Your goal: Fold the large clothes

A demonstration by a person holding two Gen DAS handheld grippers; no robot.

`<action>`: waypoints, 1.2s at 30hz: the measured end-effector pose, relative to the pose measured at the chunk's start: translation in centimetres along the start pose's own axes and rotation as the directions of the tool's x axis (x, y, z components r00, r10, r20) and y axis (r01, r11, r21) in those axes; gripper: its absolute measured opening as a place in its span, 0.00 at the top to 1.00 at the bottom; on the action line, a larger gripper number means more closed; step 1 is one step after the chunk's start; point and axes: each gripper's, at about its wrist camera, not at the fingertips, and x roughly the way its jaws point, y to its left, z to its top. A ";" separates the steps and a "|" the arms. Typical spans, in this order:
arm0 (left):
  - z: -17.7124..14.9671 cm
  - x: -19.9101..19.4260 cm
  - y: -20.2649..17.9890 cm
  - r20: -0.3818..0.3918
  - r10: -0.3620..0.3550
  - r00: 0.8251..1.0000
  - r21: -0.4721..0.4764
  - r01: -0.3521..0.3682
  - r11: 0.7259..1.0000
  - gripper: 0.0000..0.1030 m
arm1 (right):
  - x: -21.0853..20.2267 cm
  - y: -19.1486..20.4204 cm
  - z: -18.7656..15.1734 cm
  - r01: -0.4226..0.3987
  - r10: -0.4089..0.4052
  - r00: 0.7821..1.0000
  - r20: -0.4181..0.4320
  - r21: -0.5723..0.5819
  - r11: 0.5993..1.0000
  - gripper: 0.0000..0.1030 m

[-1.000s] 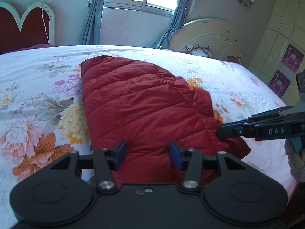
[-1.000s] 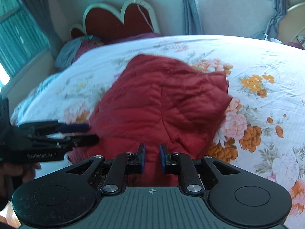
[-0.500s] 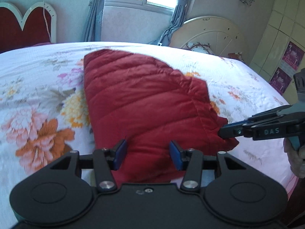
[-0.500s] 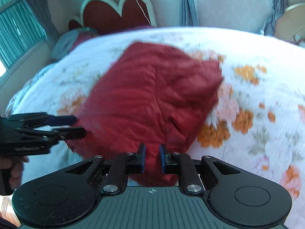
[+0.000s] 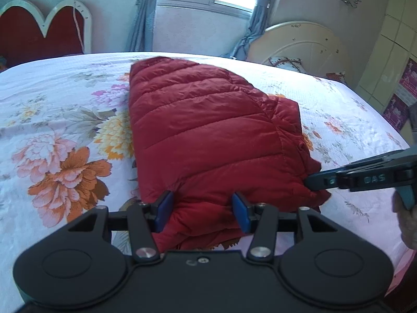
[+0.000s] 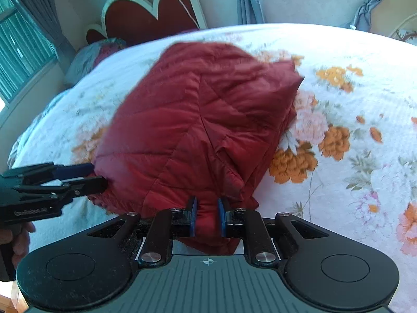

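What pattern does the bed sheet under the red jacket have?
The bed sheet is white with large orange, pink and yellow flowers; the left wrist view shows it best.

Red quilted jacket (image 5: 208, 135) lies folded on floral bedsheet (image 5: 60, 135), near edge bunched. Left gripper (image 5: 203, 212) at near hem, blue pads (image 5: 163, 210) pressing bulge of red fabric from both sides. Right gripper (image 5: 311, 182) enters from right edge, tips nipping jacket's right corner; part of hand (image 5: 406, 221) visible behind it. Heart-shaped red headboard (image 5: 41, 31) upper left, window with blue curtains (image 5: 146, 20) behind bed, cream round panel (image 5: 299, 44) at right.
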 end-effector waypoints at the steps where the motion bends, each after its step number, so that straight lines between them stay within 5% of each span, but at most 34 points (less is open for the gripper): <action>1: 0.1 -0.5 -0.2 0.008 0.007 1.000 -0.004 -0.007 1.000 0.54 | -0.5 0.1 0.0 -0.001 0.001 1.000 0.016 -0.002 1.000 0.85; 6: 0.4 -2.3 -1.1 0.034 0.010 0.999 -0.087 -0.007 0.996 0.51 | -3.4 -0.2 0.1 0.007 -0.009 0.998 0.065 0.027 1.000 0.85; 7: 0.4 -2.3 -1.5 0.027 0.016 1.000 -0.097 -0.013 0.995 0.35 | -3.9 -0.2 0.0 0.021 -0.023 0.998 0.065 0.029 0.999 0.82; 8: 0.4 -2.4 -2.2 0.020 0.039 0.999 -0.104 -0.037 0.994 0.03 | -4.4 -0.1 -0.2 0.041 -0.044 0.997 0.063 0.034 0.999 0.67; 9: 0.2 -2.7 -3.0 0.024 0.087 0.996 -0.110 -0.083 0.990 0.03 | -4.9 0.0 -0.5 0.074 -0.077 0.995 0.069 0.040 0.996 0.09; 10: 0.0 -2.9 -3.9 0.035 0.129 0.991 -0.107 -0.125 0.986 0.01 | -5.8 0.2 -0.8 0.101 -0.104 0.988 0.110 0.037 0.994 0.01; 21: -3.0 -7.7 -11.4 0.050 0.166 0.985 -0.056 -0.163 0.985 0.00 | -12.8 -0.6 -6.2 0.180 -0.191 0.969 0.158 0.079 0.980 0.00; 36: -7.1 -14.7 -16.7 0.125 0.197 0.972 -0.090 -0.186 0.978 0.00 | -19.6 3.3 -11.7 0.194 -0.188 0.959 0.214 -0.008 0.981 0.00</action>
